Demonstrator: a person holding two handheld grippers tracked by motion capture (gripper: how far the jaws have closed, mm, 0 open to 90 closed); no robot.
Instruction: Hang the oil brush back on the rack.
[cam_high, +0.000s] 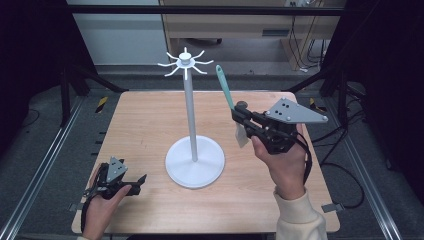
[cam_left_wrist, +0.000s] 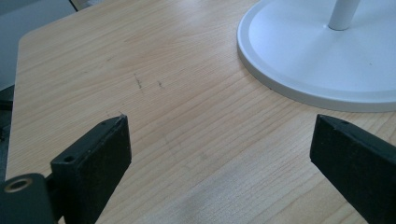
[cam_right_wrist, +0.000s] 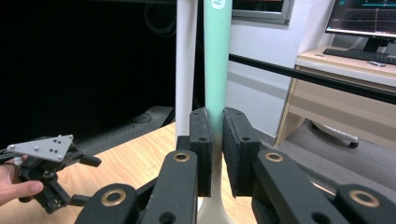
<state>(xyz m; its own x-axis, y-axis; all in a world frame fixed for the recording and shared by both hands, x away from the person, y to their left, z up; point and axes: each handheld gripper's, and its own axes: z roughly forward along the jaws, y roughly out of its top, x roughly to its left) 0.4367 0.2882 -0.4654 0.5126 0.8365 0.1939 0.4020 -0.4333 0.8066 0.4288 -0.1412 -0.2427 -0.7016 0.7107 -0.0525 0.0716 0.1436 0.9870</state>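
**Right gripper clamps a teal-handled utensil beside the white hook stand**

Right gripper (cam_high: 243, 116) is raised above the right half of the wooden table (cam_high: 145, 120), its jaws closed tight on the teal-handled utensil (cam_high: 224, 86). In the right gripper view the two black pads press on the handle (cam_right_wrist: 217, 60) from either side, and the handle rises nearly straight up between them, turning pale where it drops below the jaws. From the high view the handle leans up and to the left, its tip near the ring of curved hooks (cam_high: 185, 63) at the top of the white stand (cam_high: 189, 107), though not touching them. A pale part of the utensil hangs below the grip. The stand's round base (cam_high: 195, 162) sits at the middle of the table.

Left gripper (cam_high: 131, 186) rests low at the near left corner of the table, held in the person's left hand (cam_high: 102, 207). Its jaws stand wide apart with nothing between them; the left gripper view shows bare wood there and the rim of the base (cam_left_wrist: 299, 88) just ahead.
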